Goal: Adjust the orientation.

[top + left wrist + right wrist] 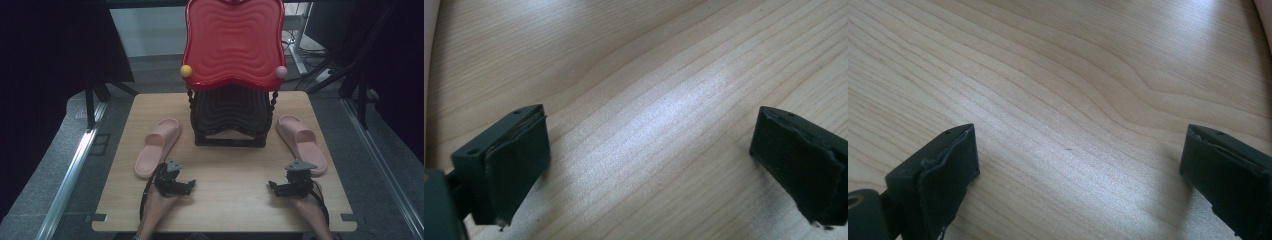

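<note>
Two grippers rest on the worktop (225, 165), jaws spread and empty, each just beside a pink slipper.

The high view shows a left slipper (157, 146) by the left gripper (187, 186) and a right slipper (302, 143) by the right gripper (274, 188), each lying lengthwise front to back, far ends tilted toward the red-and-black rack (232, 45); the gripper views show bare wood between jaws.

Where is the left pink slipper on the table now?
In the high view, the left pink slipper lies on the left part of the wooden table, beside the two-tier rack and just beyond the left gripper.
</note>
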A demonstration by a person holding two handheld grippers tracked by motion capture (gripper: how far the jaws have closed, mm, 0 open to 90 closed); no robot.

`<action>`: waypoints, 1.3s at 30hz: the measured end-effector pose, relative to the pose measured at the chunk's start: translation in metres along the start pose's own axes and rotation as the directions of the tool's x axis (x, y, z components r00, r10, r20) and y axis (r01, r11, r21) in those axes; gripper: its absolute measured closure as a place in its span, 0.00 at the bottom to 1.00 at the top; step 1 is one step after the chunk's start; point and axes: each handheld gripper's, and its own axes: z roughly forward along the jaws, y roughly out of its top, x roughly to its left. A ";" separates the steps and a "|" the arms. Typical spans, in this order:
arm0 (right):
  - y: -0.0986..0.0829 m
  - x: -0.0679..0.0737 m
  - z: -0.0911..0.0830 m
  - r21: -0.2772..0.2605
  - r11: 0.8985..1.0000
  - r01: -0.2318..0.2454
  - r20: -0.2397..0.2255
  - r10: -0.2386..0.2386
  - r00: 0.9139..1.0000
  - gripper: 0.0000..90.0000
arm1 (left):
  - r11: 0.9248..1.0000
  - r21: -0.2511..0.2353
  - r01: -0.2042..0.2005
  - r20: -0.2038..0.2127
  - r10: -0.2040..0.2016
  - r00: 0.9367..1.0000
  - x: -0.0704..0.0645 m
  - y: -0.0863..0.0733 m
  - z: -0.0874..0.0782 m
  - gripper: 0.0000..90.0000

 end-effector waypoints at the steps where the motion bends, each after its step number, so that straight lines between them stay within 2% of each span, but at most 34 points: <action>1: 0.000 0.000 0.000 0.000 1.000 0.000 0.000 0.000 1.000 0.03 | 1.000 0.000 -0.004 -0.008 0.004 1.000 0.000 0.000 -0.001 0.05; 6: 0.000 0.000 0.000 0.000 1.000 0.001 0.000 -0.001 1.000 0.03 | 0.999 -0.038 0.003 -0.003 -0.003 1.000 0.003 0.002 -0.011 0.06; 17: 0.000 0.000 0.000 0.000 1.000 0.000 -0.001 0.000 1.000 0.03 | 0.998 -0.061 0.011 -0.009 -0.011 1.000 0.013 0.006 -0.031 0.06; 21: 0.000 0.000 0.000 0.000 1.000 0.000 -0.001 0.000 1.000 0.03 | 0.997 -0.067 0.030 -0.023 -0.032 0.999 0.021 0.006 -0.039 0.07; 22: 0.000 0.000 0.000 0.000 1.000 0.000 -0.001 0.000 1.000 0.03 | 0.997 -0.069 0.034 -0.029 -0.036 0.999 0.026 0.006 -0.042 0.07; 28: 0.000 0.000 0.000 0.000 1.000 0.001 -0.001 -0.001 1.000 0.03 | 0.996 -0.071 0.059 -0.045 -0.062 0.997 0.040 0.003 -0.047 0.07; 39: 0.000 0.000 0.000 0.001 1.000 0.000 -0.001 0.000 1.000 0.03 | 0.993 -0.078 0.089 -0.083 -0.095 0.992 0.071 -0.001 -0.058 0.16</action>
